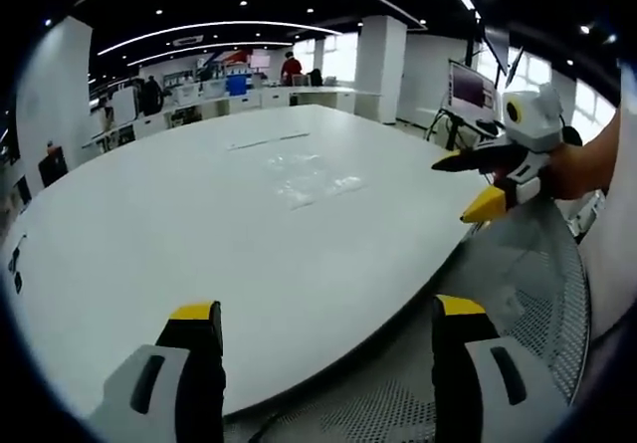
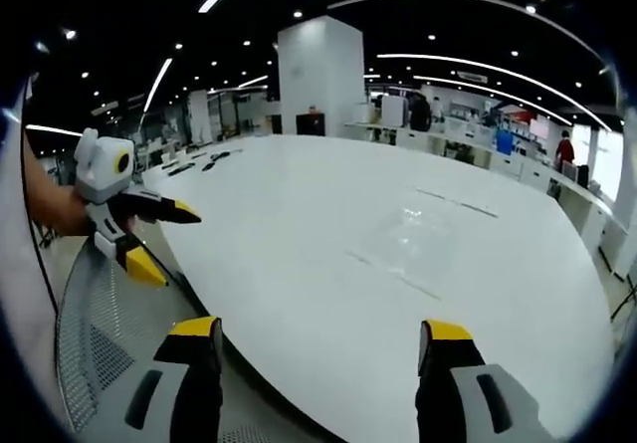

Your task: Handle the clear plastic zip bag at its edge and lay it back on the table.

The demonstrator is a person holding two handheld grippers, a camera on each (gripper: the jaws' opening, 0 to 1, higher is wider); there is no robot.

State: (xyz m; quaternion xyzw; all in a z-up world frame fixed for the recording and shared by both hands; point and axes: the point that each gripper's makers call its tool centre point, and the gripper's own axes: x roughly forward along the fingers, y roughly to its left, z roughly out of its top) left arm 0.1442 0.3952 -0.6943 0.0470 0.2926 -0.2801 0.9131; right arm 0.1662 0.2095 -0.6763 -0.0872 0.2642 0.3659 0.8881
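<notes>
Both claws wide open, nothing between the jaws of either one, both held off the near edge of the table

In the left gripper view:
- left gripper (image 1: 328,368) low in the foreground, two yellow-tipped black jaws well apart, hanging over the near curved edge of the white table (image 1: 149,244)
- clear plastic zip bag (image 1: 311,179) flat on the tabletop, well in from every edge, roughly mid-table and nearer the far side than the near rim; faint, almost see-through, outline hard to trace
- a thin pale strip (image 1: 267,141) on the table just beyond the bag, apart from it
- right gripper (image 1: 476,186) coming in from the right at the table's right-hand edge, white body with yellow and black jaw tips spread, gripped by a hand (image 1: 582,169)
- mesh chair back (image 1: 528,284) just off the table's near right edge, below that gripper

In the right gripper view:
- right gripper (image 2: 323,363) at the bottom, jaws spread wide, poised at the near rim of the table (image 2: 299,264)
- zip bag (image 2: 413,239) lying flat toward the middle of the tabletop, well clear of both claws
- left gripper (image 2: 169,236) at the left, off the table's left edge, jaws parted, empty
- mesh chair back (image 2: 95,333) below it, beside the near left edge
- small dark items (image 2: 194,164) at the far left edge of the table, too small to tell apart

Open office beyond the far edge, desks, white pillar (image 2: 318,75), ceiling light strips
</notes>
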